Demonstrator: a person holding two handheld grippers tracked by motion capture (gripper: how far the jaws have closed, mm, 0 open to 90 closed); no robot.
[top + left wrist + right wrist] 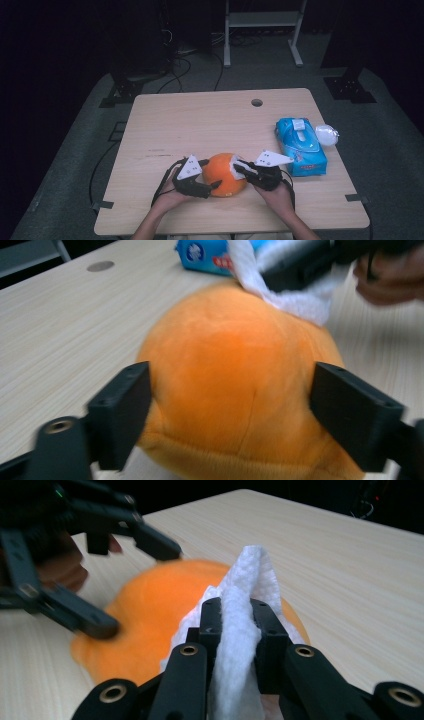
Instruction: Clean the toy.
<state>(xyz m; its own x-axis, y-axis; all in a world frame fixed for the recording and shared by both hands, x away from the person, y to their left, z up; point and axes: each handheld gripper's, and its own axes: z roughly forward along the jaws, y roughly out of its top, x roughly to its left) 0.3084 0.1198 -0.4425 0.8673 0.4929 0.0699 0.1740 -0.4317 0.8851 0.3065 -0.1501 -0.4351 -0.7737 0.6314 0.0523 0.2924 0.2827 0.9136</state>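
Observation:
An orange plush ball (224, 172) rests on the wooden table (200, 115) near its front edge. My left gripper (210, 176) comes in from the left, one jaw on each side of the ball. In the left gripper view both jaws press into the sides of the ball (235, 390), which bulges past them. My right gripper (239, 625) is shut on a folded white wipe (250, 580). It holds the wipe (236, 165) against the ball's upper right side.
A blue pack of wet wipes (301, 145) lies at the right of the table, with a small white crumpled object (327, 134) beside its far corner. A round cable hole (257, 102) sits near the far edge. Cables and a metal stand lie on the floor beyond.

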